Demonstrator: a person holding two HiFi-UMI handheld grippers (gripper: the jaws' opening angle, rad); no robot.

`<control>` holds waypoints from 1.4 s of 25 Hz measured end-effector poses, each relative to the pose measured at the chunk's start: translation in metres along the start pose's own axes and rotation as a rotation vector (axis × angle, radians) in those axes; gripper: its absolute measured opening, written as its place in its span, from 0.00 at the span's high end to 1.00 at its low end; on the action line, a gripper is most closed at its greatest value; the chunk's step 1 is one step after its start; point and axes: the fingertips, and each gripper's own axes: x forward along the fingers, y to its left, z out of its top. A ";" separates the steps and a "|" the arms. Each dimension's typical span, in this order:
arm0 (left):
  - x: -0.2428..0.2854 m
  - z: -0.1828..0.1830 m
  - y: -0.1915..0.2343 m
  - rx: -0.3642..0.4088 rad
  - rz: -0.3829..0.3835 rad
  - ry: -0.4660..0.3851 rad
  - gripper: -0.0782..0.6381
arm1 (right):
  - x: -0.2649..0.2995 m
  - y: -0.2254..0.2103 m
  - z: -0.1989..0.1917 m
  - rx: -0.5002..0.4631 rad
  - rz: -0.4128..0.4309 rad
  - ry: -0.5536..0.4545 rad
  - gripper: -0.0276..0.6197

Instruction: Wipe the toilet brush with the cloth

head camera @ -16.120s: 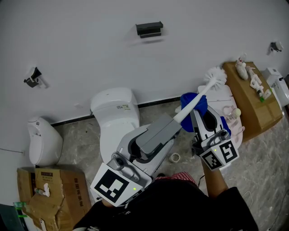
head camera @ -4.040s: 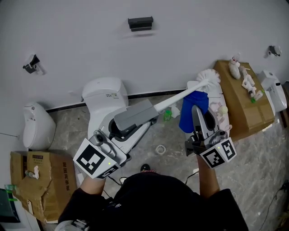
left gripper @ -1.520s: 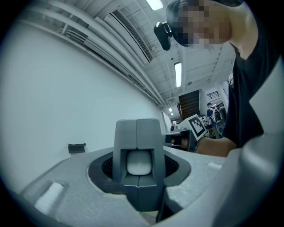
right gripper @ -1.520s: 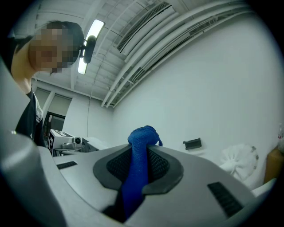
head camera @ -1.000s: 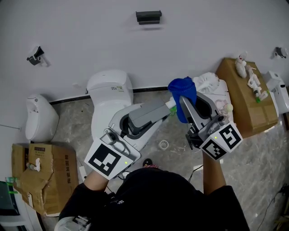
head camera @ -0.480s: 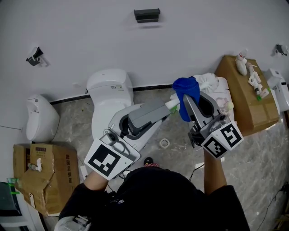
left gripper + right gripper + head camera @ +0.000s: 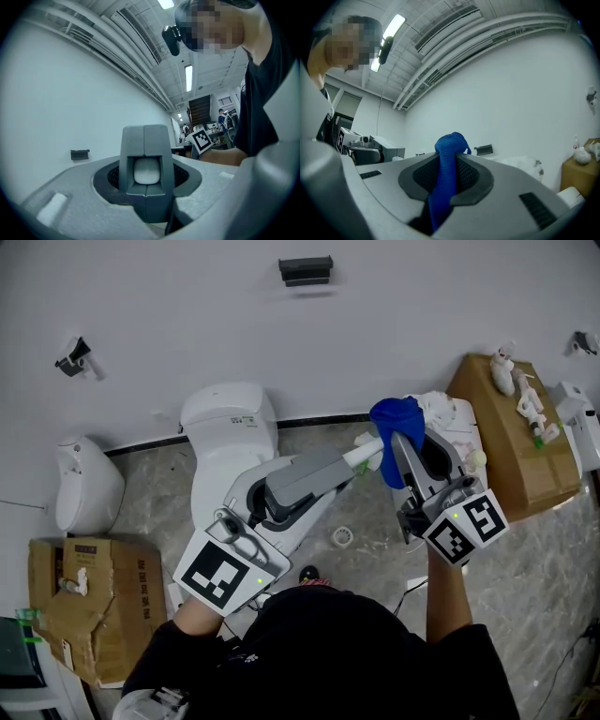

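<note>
The left gripper (image 7: pixel 144 139) has its jaws shut tight on the white handle end of the toilet brush (image 7: pixel 362 457). The right gripper (image 7: pixel 449 158) has its jaws clamped on the blue cloth (image 7: pixel 397 418), which bunches above their tips. In the head view, the cloth covers the brush's shaft just beside the bristle head (image 7: pixel 441 408), right of the toilet (image 7: pixel 225 423).

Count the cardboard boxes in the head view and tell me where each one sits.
2. One cardboard box sits on the floor at the lower left. A second cardboard box stands at the right by the wall, with small items on top. More may lie outside the frame.
</note>
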 end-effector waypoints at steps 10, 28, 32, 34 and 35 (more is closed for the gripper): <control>0.000 0.002 0.000 0.009 -0.002 -0.002 0.65 | -0.005 -0.019 -0.002 -0.035 -0.062 0.012 0.86; -0.005 0.006 -0.003 0.031 -0.001 -0.011 0.65 | -0.014 -0.044 -0.003 -0.055 -0.138 0.019 0.86; -0.006 0.006 -0.003 0.034 0.000 -0.007 0.65 | -0.014 -0.049 -0.004 -0.052 -0.150 0.020 0.86; -0.006 0.006 -0.003 0.035 0.000 -0.007 0.65 | -0.015 -0.051 -0.004 -0.051 -0.155 0.018 0.86; -0.006 0.006 -0.003 0.035 0.000 -0.006 0.65 | -0.015 -0.051 -0.004 -0.051 -0.157 0.018 0.86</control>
